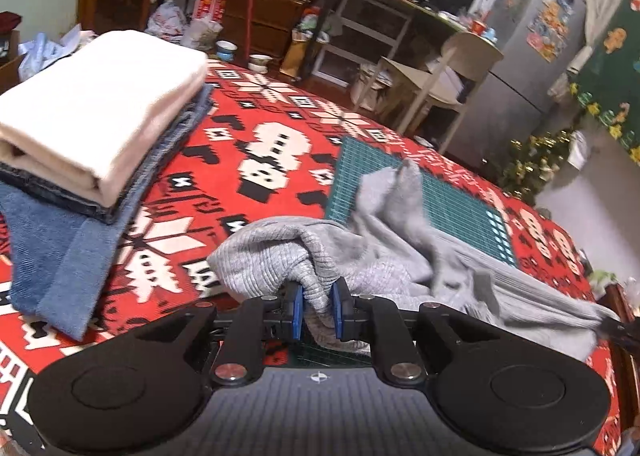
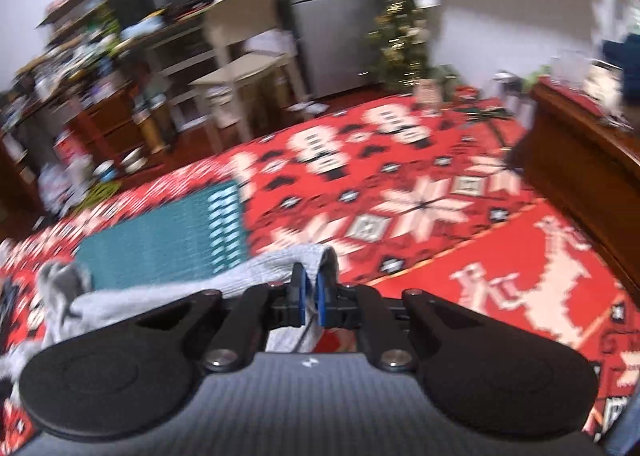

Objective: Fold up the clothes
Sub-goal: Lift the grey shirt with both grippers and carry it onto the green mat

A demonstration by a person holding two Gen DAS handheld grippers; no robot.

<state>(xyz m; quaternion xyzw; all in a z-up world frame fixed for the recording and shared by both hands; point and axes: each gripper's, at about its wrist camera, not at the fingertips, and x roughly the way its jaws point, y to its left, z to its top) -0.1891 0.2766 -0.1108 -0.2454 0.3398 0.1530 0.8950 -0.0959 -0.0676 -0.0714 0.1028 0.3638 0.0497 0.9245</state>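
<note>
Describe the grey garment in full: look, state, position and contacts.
The grey garment is a light grey ribbed knit, soft and crumpled, not yet folded. It lies bunched partly on the green mat and partly on the red patterned cover. One rounded fold sits pinched in the left gripper; another edge, stretched out sideways, is clamped in the right gripper. The folded stack lies apart from it.

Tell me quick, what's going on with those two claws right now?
Left gripper shut on grey garment. Right gripper shut on its other end. Garment bunched over green mat. Folded stack sits clear to one side.
</note>
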